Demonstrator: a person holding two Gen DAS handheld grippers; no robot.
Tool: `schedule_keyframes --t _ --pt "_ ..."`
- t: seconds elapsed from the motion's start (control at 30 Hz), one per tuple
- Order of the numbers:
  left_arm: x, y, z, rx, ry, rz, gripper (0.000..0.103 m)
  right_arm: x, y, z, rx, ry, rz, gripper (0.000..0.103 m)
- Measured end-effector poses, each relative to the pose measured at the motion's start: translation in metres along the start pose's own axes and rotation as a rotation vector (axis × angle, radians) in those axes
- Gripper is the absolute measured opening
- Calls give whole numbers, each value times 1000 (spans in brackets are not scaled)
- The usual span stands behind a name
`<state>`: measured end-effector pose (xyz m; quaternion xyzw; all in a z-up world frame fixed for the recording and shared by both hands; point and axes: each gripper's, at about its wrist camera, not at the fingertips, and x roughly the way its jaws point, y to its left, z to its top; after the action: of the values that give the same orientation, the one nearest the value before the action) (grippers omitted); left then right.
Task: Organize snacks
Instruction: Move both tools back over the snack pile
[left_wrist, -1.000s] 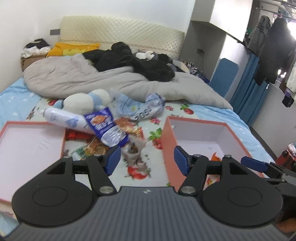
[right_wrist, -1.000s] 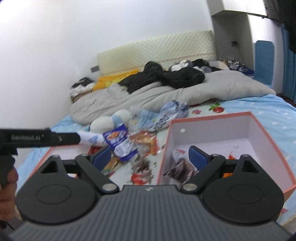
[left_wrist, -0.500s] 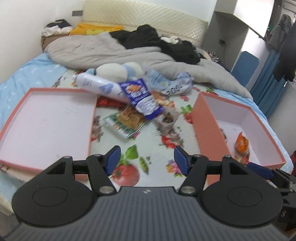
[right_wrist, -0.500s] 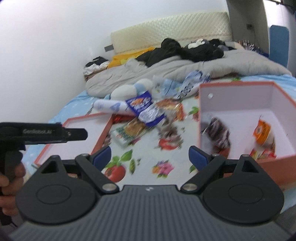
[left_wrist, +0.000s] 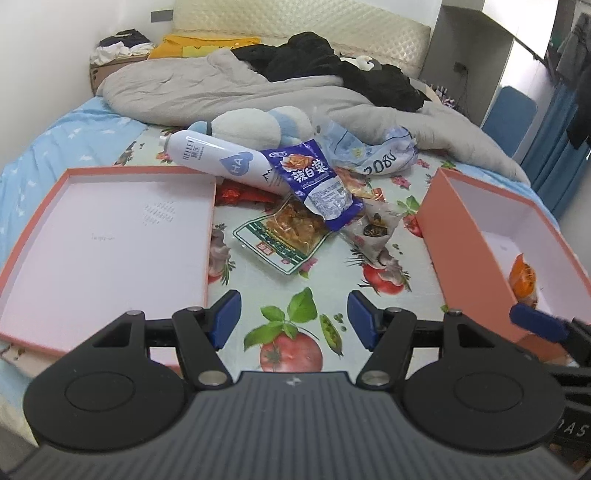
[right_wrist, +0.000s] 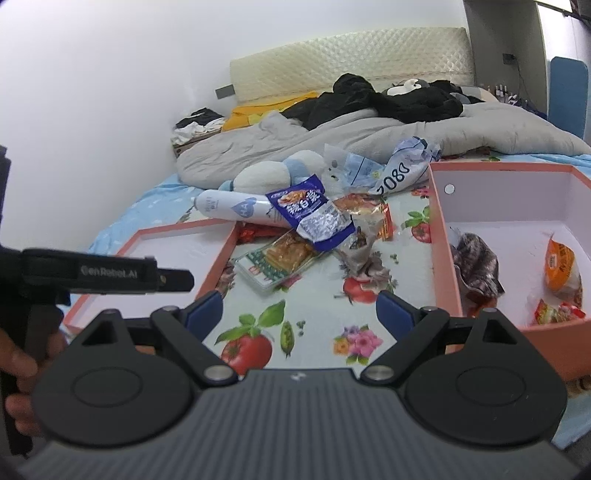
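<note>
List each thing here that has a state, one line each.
left gripper: open, holding nothing
right gripper: open, holding nothing
orange box: open, snacks inside
box lid: upturned, nothing in it
white bottle: lying down
purple packet: atop the pile

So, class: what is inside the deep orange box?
The box holds a dark packet, an orange packet and a red one. Its near wall hides the nearest floor.

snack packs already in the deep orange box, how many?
3 visible in the deep orange box: dark crumpled pack by its left wall, orange pack to the right, red pack at the front. More may be hidden behind the near wall.
</note>
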<state>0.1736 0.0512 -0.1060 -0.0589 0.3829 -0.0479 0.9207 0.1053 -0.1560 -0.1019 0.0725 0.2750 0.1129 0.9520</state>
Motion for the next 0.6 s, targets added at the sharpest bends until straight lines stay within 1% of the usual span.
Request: schedule_keyframes --t 0.13,0.27,0.43,0.6 --pt "21 3 8 -17 9 -9 69 19 -1 3 1 7 -6 91" --pt "43 10 18 -38 22 -20 69 40 1 5 -17 23 -27 83" --pt "81 20 34 -59 57 -27 69 71 -1 9 -25 43 -45 82" --pt "121 25 52 -44 89 -33 69 109 -15 18 -4 66 -87 82"
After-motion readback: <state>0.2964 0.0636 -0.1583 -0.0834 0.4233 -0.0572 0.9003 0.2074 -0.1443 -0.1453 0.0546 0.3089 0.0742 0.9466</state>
